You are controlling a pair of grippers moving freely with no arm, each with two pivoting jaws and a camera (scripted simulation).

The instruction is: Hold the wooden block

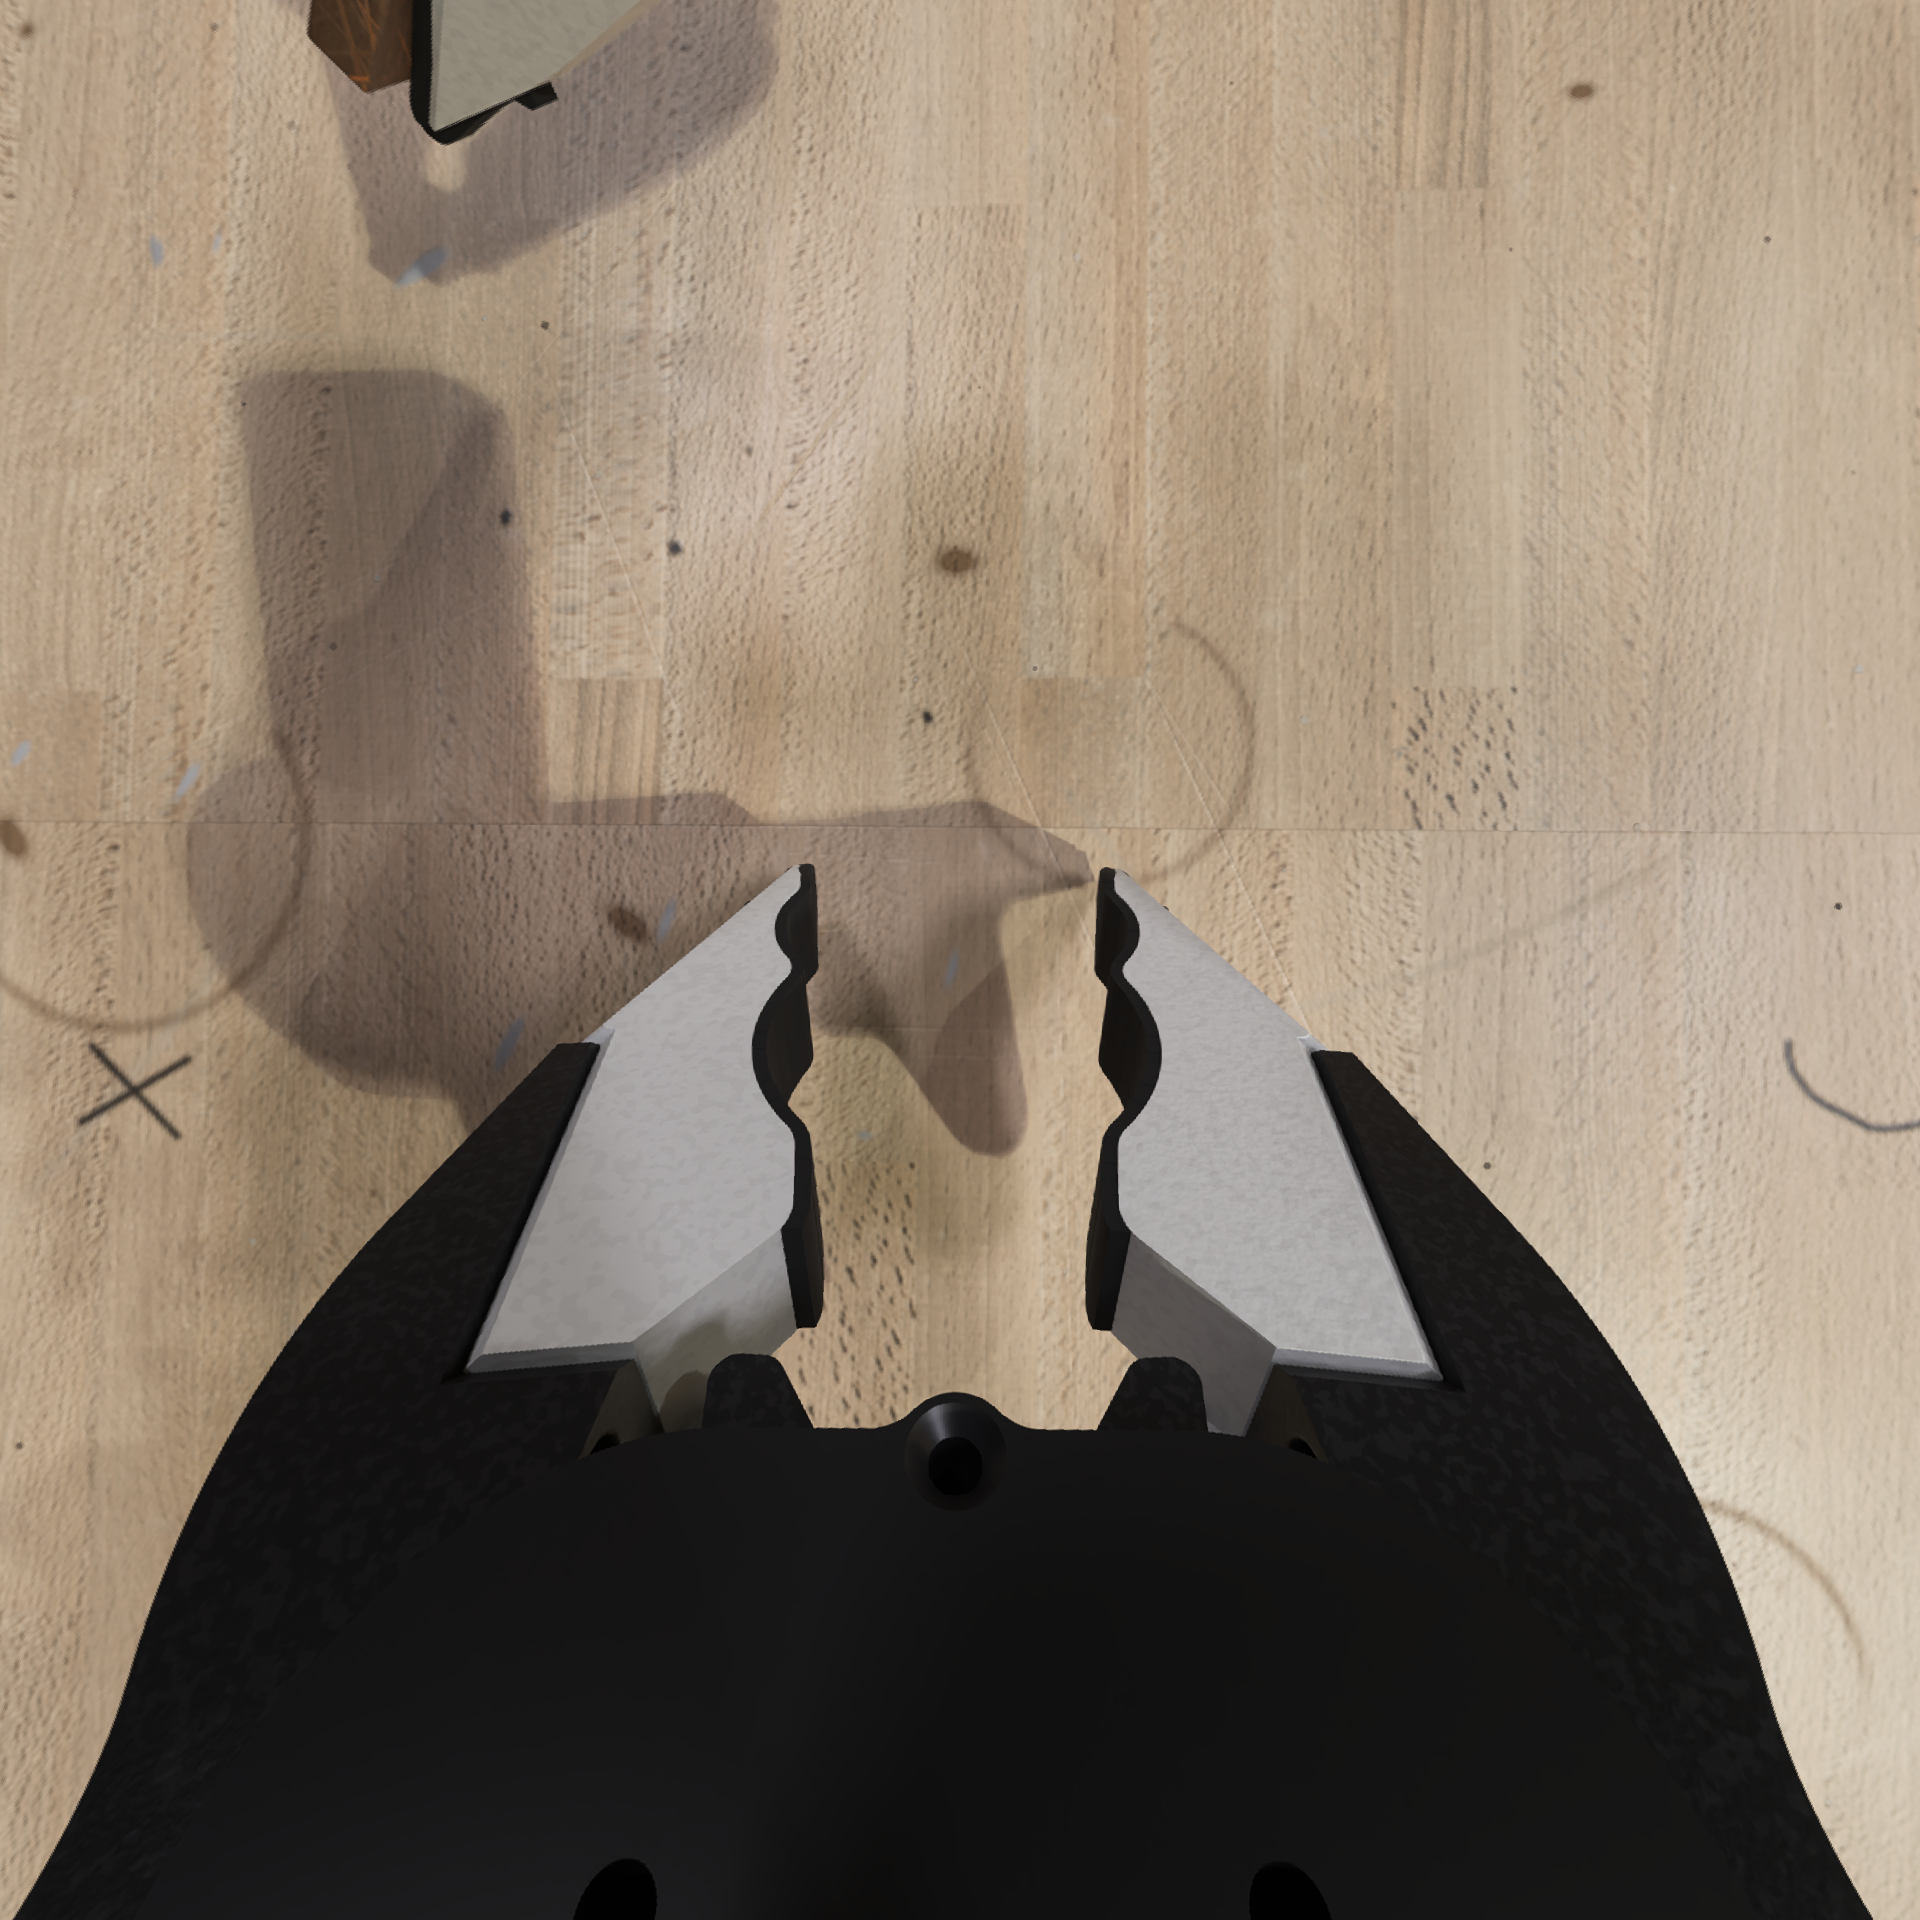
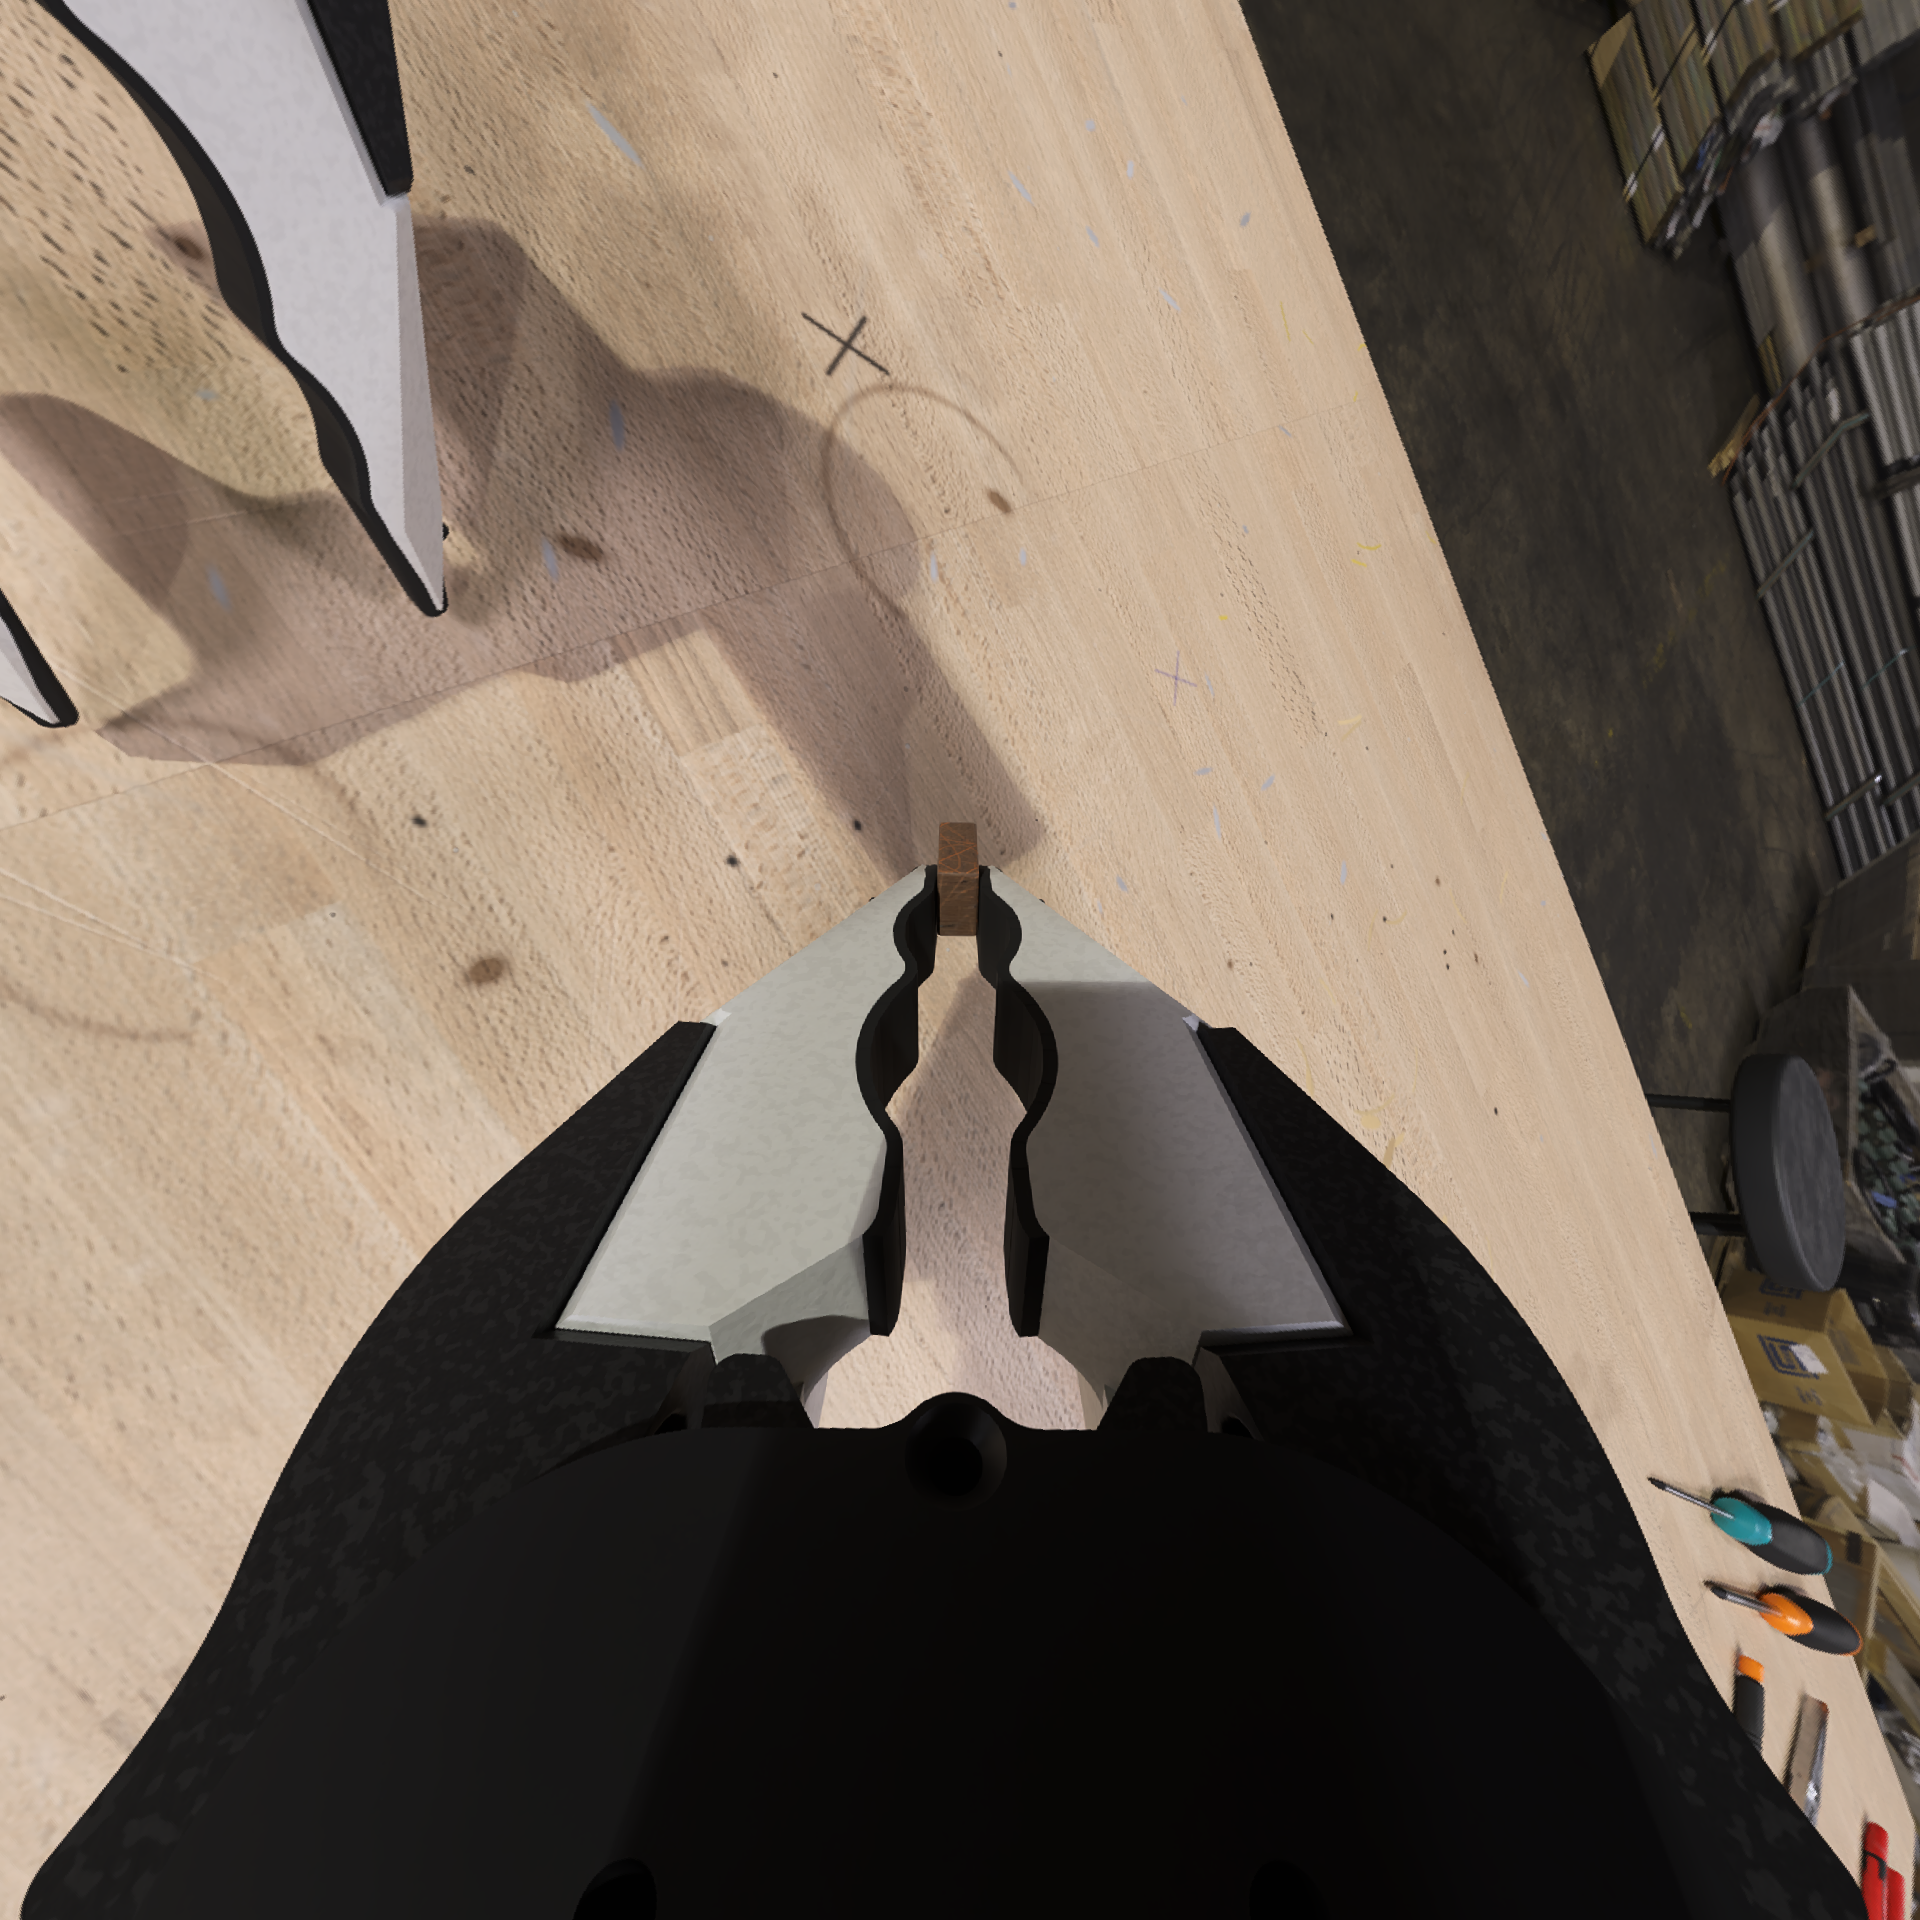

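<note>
A small brown wooden block (image 2: pixel 957 878) is pinched between the tips of my right gripper (image 2: pixel 957 881), which is shut on it above the pale wooden tabletop (image 2: pixel 1091 582). Part of the block sticks out past the fingertips. In the left wrist view the block (image 1: pixel 358 42) and a fingertip of the right gripper (image 1: pixel 499 62) show at the top left edge. My left gripper (image 1: pixel 956 878) is open and empty above the tabletop (image 1: pixel 1351 416), well away from the block. Its fingers (image 2: pixel 343 343) show at the top left of the right wrist view.
The table's edge (image 2: pixel 1455 582) runs diagonally on the right. Screwdrivers with teal (image 2: pixel 1756 1527) and orange (image 2: pixel 1797 1621) handles and other tools lie near that edge at the lower right. A dark round stool (image 2: pixel 1787 1169) and metal racks (image 2: pixel 1829 582) stand beyond on the dark floor.
</note>
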